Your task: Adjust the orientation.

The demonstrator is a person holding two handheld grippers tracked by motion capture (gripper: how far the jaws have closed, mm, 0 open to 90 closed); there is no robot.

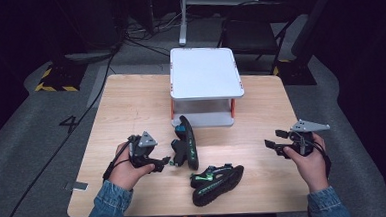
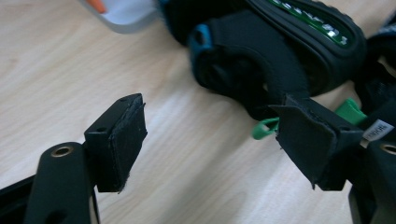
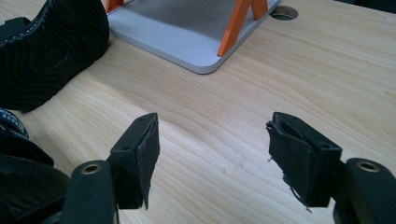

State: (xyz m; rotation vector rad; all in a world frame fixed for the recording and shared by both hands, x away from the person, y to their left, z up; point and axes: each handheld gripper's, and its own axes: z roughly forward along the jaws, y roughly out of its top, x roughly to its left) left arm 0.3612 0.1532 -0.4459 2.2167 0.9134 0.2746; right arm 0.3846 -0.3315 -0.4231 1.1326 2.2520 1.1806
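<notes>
Left hand-held gripper (image 1: pixel 168 163) low over the table, jaws apart; right hand-held gripper (image 1: pixel 275 145) raised, jaws apart

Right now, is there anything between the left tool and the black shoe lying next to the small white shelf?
Nothing visible stands between them. The left tool is open beside the near shoe, which lies on its side, and one of its pads is already at the shoe's heel opening. Only bare table shows between the jaws.

Bare table (image 1: pixel 262 130) right of shoes (image 1: pixel 185 144)
</notes>
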